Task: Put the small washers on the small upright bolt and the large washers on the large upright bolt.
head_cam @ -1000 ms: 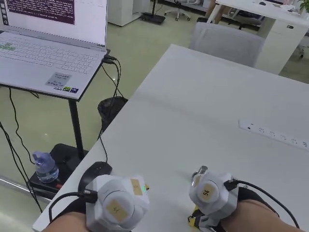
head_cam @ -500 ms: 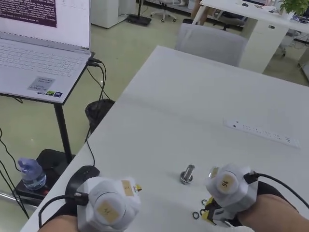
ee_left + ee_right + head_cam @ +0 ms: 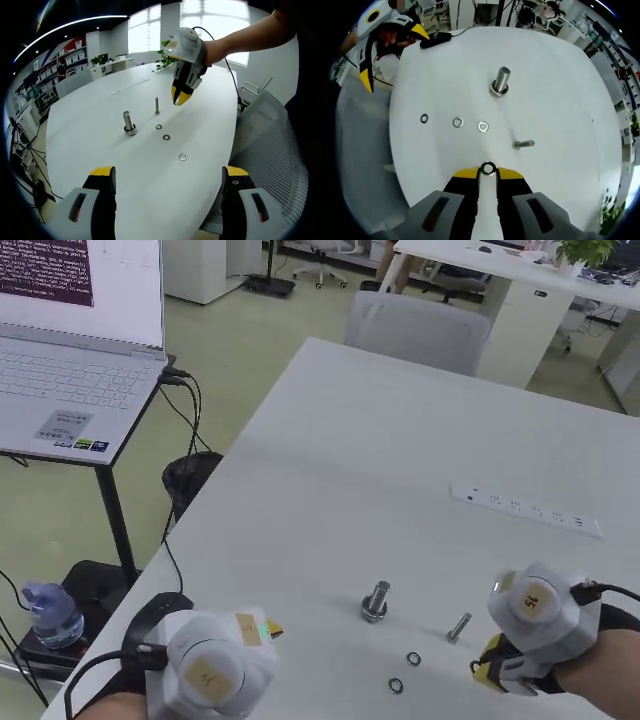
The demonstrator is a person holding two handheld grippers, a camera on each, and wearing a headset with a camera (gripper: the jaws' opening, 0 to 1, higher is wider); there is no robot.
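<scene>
washer (image 3: 488,168) perhaps half-hidden in right tool (image 3: 488,173)

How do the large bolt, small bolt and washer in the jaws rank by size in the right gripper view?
1. large bolt
2-3. small bolt and held washer: too close to rank; washer is nearest the camera.

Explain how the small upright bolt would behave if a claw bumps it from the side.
The small bolt stands tall and thin on a narrow foot, so a side bump would probably tip it. Once down, its round shank may let it roll on the smooth table. It looks metallic, so likely stiff.
</scene>
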